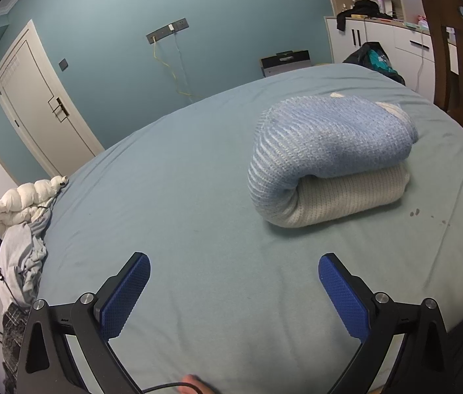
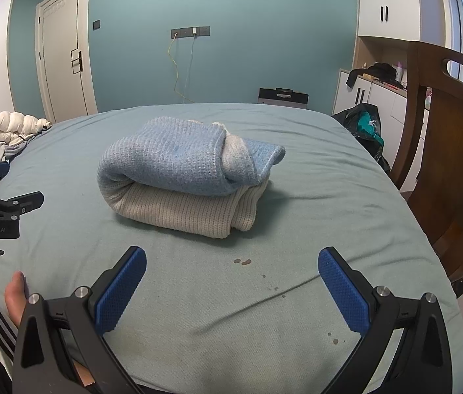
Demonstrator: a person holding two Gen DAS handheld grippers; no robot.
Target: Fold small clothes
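A: Left wrist view first. Left gripper [image 1: 234,290] spread wide, grasping nothing, low over the sheet near the front of the bed [image 1: 172,177]. Folded knit sweater [image 1: 326,161] ahead and to the right, well apart from the pads, blue layer rolled over cream.

B: Risks there?

A: Top layer bulging, likely to unroll if nudged from the side. Plenty of bare sheet to the left; heap of clothes [image 1: 21,229] hanging at the left edge, probably easy to drag off.

B: Right wrist view?

A: Right gripper [image 2: 232,290] also released, empty. Sweater [image 2: 185,170] mid-bed, straight ahead, loose corner poking out on its right. A snag on that flap could undo the fold. Wooden chair [image 2: 445,138] close beside the right edge, so little swing room there; left gripper [image 2: 8,203] at the far left.
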